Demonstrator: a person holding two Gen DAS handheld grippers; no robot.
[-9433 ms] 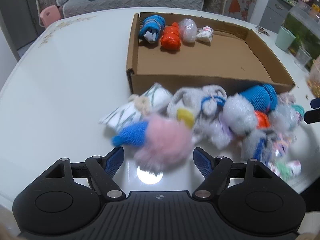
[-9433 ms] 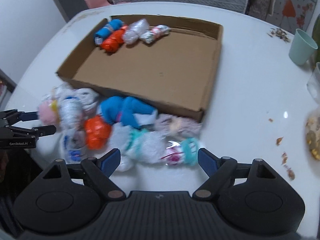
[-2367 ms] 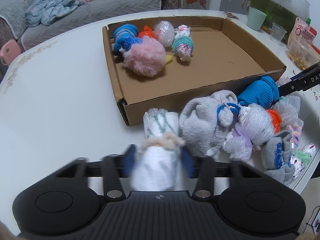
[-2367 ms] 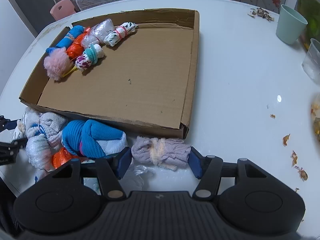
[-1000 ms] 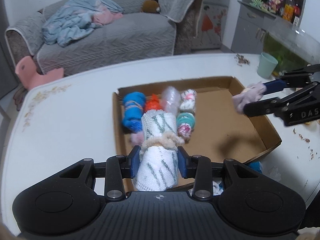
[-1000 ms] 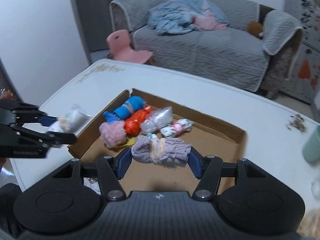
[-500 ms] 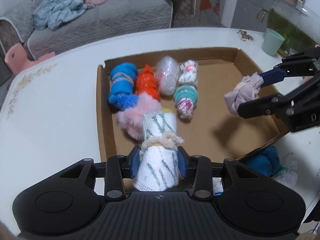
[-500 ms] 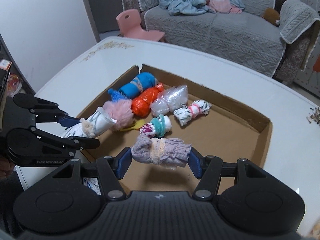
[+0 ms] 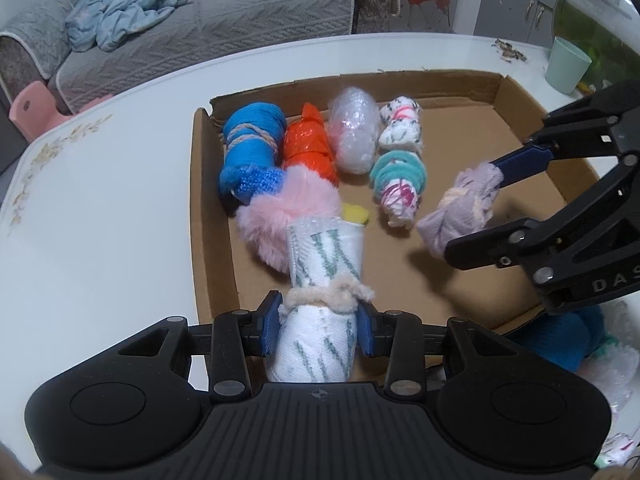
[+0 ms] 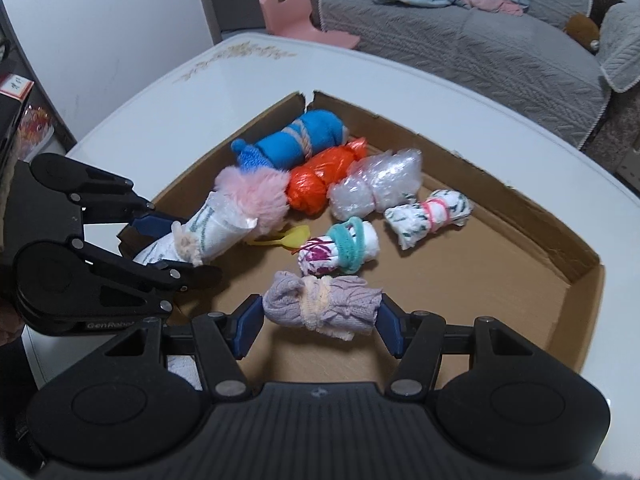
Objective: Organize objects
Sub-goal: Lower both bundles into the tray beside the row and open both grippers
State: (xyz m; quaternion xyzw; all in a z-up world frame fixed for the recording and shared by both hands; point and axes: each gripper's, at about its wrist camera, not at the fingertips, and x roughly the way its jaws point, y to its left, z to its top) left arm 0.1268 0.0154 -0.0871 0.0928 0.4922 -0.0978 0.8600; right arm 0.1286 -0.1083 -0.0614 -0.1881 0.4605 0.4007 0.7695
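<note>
My left gripper (image 9: 318, 330) is shut on a white roll with green marks (image 9: 320, 280), held over the near left part of the cardboard box (image 9: 404, 76), just behind the pink fluffy bundle (image 9: 288, 208). My right gripper (image 10: 320, 322) is shut on a lilac knitted bundle (image 10: 322, 306), held over the box floor next to a teal-banded roll (image 10: 344, 250). Each gripper also shows in the other view: the left (image 10: 178, 242) and the right (image 9: 484, 204). The box holds a blue roll (image 9: 250, 144), an orange one (image 9: 310, 148), a clear bubble-wrap one (image 9: 354, 134) and a white patterned one (image 9: 402, 128).
More bundles, one blue (image 9: 560, 338), lie on the white table (image 9: 100, 200) outside the box's near right corner. A mint cup (image 9: 568, 64) stands at the far right. A grey sofa (image 10: 460, 40) and a pink chair (image 10: 296, 16) are beyond the table.
Both grippers have moved lower and closer over the box with their bundles. The white roll now hangs near the pink bundle and the lilac bundle near the teal-banded roll.
</note>
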